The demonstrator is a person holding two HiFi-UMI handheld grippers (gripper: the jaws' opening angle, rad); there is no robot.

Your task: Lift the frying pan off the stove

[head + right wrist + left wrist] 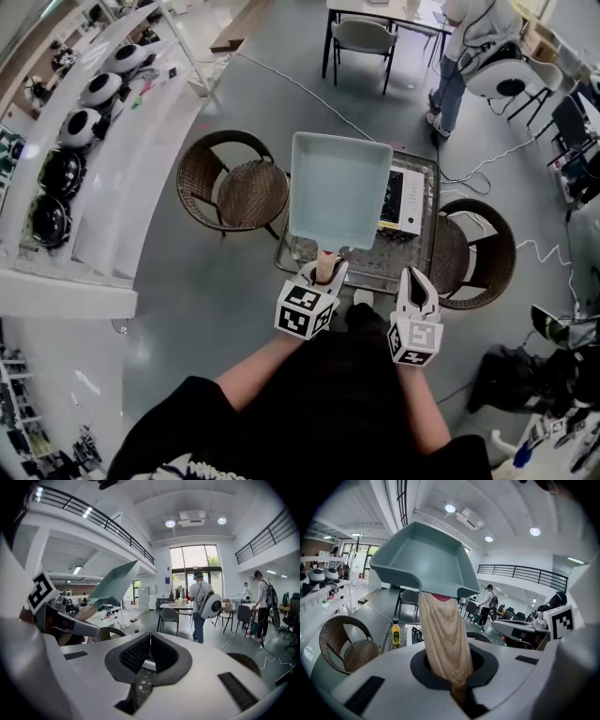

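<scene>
A square, pale teal frying pan (pixel 339 190) with a wooden handle (pixel 325 265) hangs in the air over the small table (pixel 412 267). My left gripper (pixel 323 277) is shut on that handle. In the left gripper view the handle (pixel 444 639) runs up from between the pads to the pan (pixel 423 557), which tilts upward. The white stove (pixel 405 199) shows at the pan's right edge, partly hidden beneath it. My right gripper (pixel 415 281) hovers to the right of the left one, shut and empty. The right gripper view shows the pan (pixel 115 584) up at the left.
Wicker chairs stand to the left (pixel 232 185) and right (pixel 478 253) of the table. A yellow oil bottle (pixel 395 633) sits on the table beside the stove. White shelving with helmets (pixel 84 141) runs along the left. A person (pixel 469 47) stands at the back right.
</scene>
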